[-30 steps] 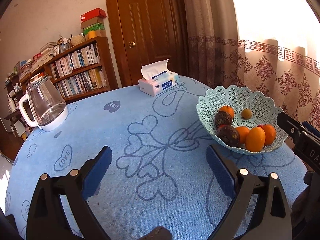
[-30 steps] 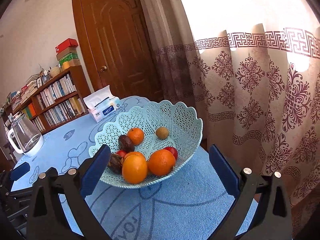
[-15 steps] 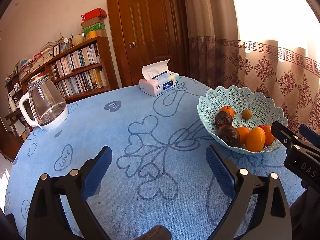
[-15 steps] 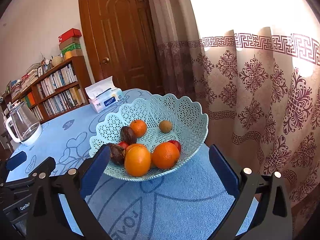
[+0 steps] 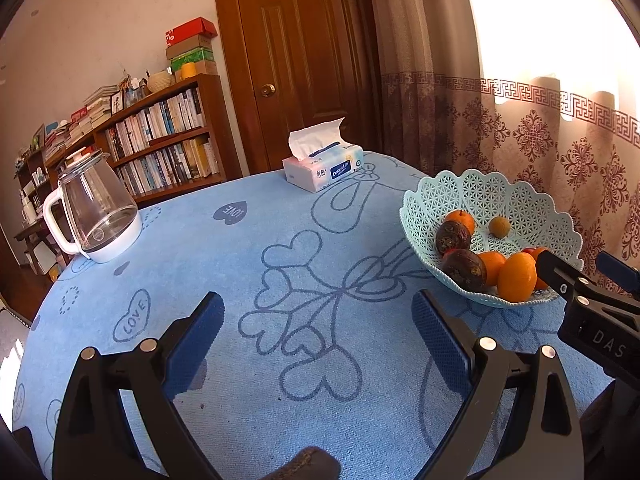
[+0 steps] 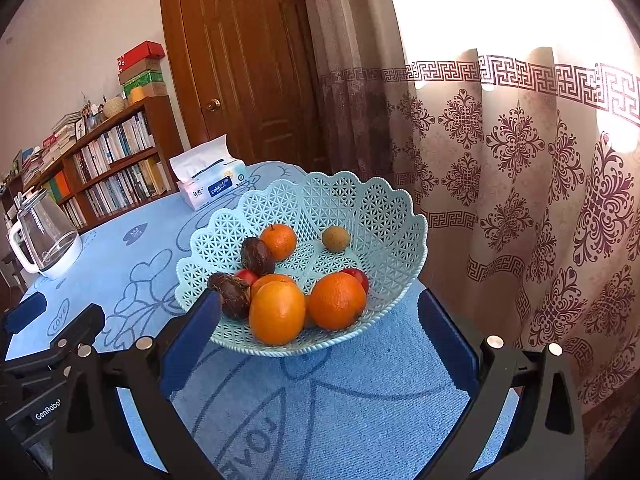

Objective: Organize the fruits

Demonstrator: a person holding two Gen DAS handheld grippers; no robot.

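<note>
A pale green lattice basket [image 6: 360, 208] [image 5: 520, 200] sits at the table's right edge. It holds oranges [image 6: 277, 312], dark passion fruits [image 6: 257, 255], red fruits [image 6: 247, 276] and a small brown fruit [image 6: 335, 238]. My right gripper [image 6: 318, 320] is open and empty, just in front of the basket, its left finger [image 6: 192, 340] near the rim. My left gripper [image 5: 316, 332] is open and empty above the blue tablecloth, left of the basket. The right gripper's fingers [image 5: 560, 280] show at the right edge of the left wrist view.
A tissue box [image 5: 323, 166] stands at the far side of the table. A glass kettle [image 5: 94, 212] stands at the far left. A curtain [image 6: 520, 180] hangs close behind the basket. A bookshelf [image 5: 152, 136] and a door [image 5: 304, 60] are behind the table.
The right gripper has moved closer to the basket, which now looks larger in its view. In the left wrist view the right gripper has come further forward. The left gripper has barely moved.
</note>
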